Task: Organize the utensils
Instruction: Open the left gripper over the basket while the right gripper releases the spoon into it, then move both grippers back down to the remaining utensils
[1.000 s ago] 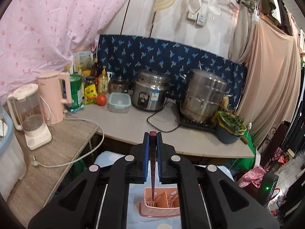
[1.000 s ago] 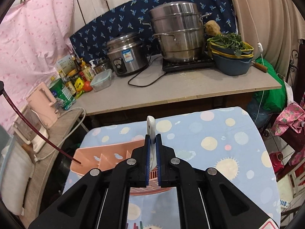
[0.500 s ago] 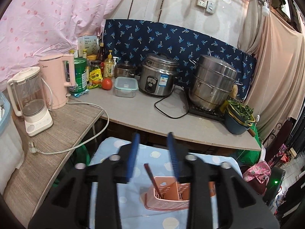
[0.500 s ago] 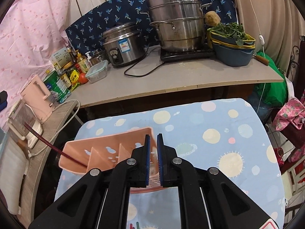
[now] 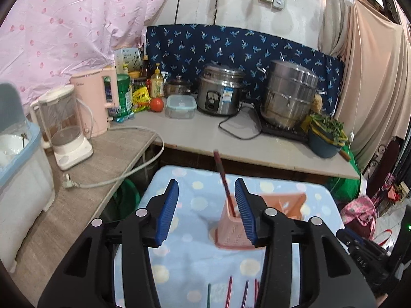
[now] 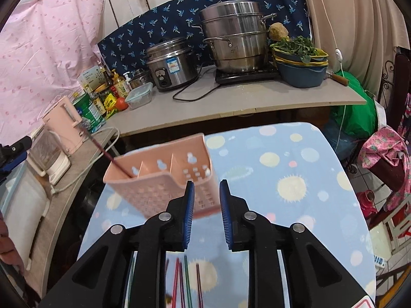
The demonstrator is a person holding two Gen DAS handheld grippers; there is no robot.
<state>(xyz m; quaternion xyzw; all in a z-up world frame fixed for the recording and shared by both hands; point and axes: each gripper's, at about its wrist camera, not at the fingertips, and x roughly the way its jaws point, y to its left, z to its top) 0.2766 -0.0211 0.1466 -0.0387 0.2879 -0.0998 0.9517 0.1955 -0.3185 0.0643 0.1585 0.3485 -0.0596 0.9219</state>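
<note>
A pink perforated utensil holder (image 5: 239,220) (image 6: 164,177) stands on the blue dotted cloth. A dark red chopstick (image 5: 223,179) (image 6: 102,151) leans in its end compartment. A white utensil tip (image 6: 207,172) shows in the opposite end compartment. My left gripper (image 5: 206,209) is open and empty, just above and before the holder. My right gripper (image 6: 204,201) is open and empty, close to the holder's near wall. Several coloured chopsticks (image 5: 231,291) (image 6: 185,279) lie on the cloth under the grippers.
The cloth-covered table (image 6: 295,174) ends near a grey counter (image 5: 205,133) with a rice cooker (image 5: 221,92), a steamer pot (image 5: 290,97), a bowl of greens (image 6: 300,61), a pink kettle (image 5: 95,100), a blender (image 5: 66,125) and a loose power cord (image 5: 123,166).
My left gripper opened, let the dark red chopstick drop into the holder and drew back. My right gripper opened, released the white utensil into the holder and pulled back.
</note>
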